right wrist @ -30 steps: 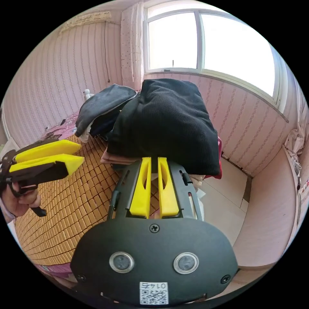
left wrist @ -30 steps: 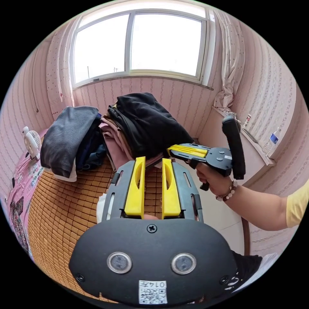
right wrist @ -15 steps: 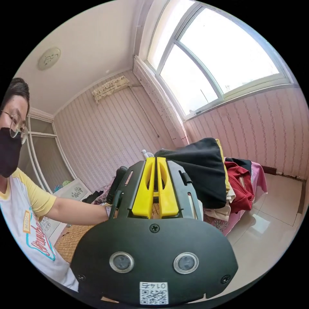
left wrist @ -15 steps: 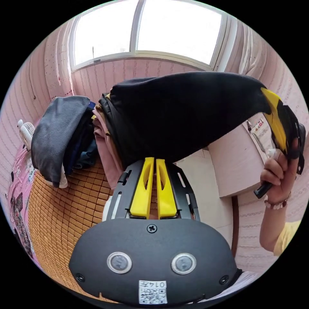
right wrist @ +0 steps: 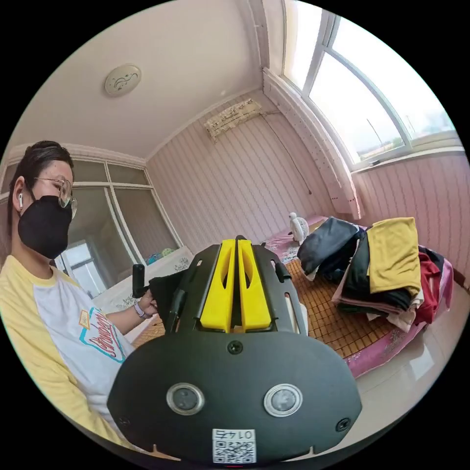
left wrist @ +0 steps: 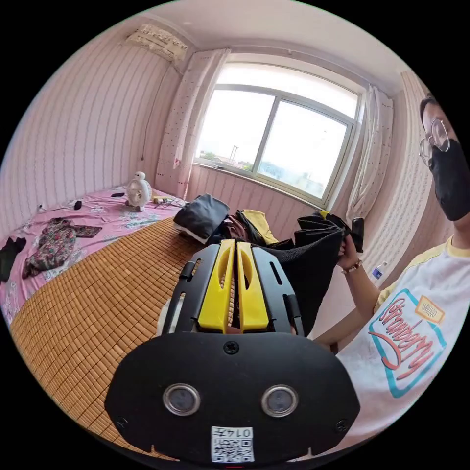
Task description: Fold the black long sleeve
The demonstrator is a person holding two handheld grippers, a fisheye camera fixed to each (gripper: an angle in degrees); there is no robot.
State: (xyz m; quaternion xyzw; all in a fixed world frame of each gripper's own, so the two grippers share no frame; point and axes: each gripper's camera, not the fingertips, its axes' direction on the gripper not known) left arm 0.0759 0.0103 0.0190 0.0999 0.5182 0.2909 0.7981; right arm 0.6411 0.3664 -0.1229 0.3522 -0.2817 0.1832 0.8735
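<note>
The black ribbed long-sleeve top (left wrist: 313, 274) hangs stretched between the 2 hand-held grippers, above the woven bamboo bed mat (left wrist: 98, 303). The left hand-held gripper (left wrist: 234, 259) and right hand-held gripper (right wrist: 235, 254) each seem pressed onto an edge.

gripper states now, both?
Left gripper: closed on the black ribbed long-sleeve garment.
Right gripper: jaws together; black fabric sits behind them, but a pinch can't be confirmed.
</note>
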